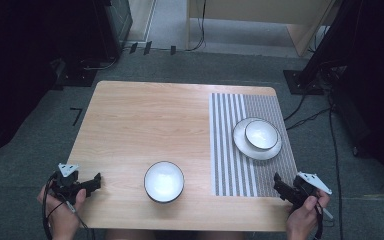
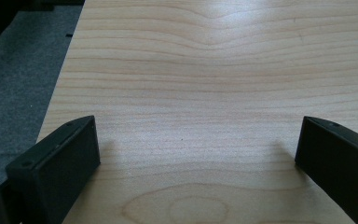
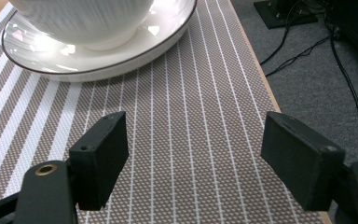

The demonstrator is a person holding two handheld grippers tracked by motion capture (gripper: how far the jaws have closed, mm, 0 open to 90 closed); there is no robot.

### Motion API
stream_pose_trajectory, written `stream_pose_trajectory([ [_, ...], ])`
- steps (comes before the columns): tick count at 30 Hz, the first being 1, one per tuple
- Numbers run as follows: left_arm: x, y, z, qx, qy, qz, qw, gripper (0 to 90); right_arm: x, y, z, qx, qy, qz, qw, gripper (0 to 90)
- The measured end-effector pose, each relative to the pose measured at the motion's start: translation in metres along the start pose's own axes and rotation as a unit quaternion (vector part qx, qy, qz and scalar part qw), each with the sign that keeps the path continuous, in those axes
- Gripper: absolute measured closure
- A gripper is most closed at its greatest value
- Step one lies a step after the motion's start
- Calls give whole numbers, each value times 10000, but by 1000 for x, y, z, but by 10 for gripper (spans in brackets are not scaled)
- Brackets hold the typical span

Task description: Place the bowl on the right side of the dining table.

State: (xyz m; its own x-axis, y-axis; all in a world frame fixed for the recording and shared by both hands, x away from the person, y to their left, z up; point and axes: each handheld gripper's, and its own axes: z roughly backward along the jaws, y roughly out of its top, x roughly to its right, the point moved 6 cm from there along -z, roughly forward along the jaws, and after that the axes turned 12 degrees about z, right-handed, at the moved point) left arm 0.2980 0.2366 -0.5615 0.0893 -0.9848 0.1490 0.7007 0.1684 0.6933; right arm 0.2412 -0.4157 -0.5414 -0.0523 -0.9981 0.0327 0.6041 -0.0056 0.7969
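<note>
Right hand-held gripper (image 1: 280, 186): I see it at the near right corner of the tabletop (image 1: 145, 120), over the near edge of the striped mat (image 1: 230, 150). Its jaws stand wide apart and nothing is between them.
Right hand-held gripper, own view: the two black jaws (image 3: 193, 154) frame bare mat, and the plate is just ahead of them, not touching.
Left hand-held gripper (image 1: 96, 182): I see it at the near left corner of the tabletop. Its jaws are wide too, with only bare wood between them in its own view (image 2: 198, 154).
Plate (image 1: 245, 145): it lies on the mat, toward the right edge of the tabletop, about midway between far and near edge.
Small bowl (image 1: 261, 134): it sits upright on the plate, a little toward the plate's far right side.
Second bowl (image 1: 164, 181): it stands alone on the wood near the near edge, about the middle, between both grippers and well apart from each.
Mat: it covers the right part of the tabletop, from near the far edge toward the near edge.
</note>
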Motion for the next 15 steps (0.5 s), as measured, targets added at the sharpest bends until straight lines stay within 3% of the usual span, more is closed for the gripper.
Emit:
stream_pose_trajectory([
  [15, 0, 0, 0, 0, -1, 1, 10000, 0, 8, -13, -6, -72, 149, 176, 9997, 247],
])
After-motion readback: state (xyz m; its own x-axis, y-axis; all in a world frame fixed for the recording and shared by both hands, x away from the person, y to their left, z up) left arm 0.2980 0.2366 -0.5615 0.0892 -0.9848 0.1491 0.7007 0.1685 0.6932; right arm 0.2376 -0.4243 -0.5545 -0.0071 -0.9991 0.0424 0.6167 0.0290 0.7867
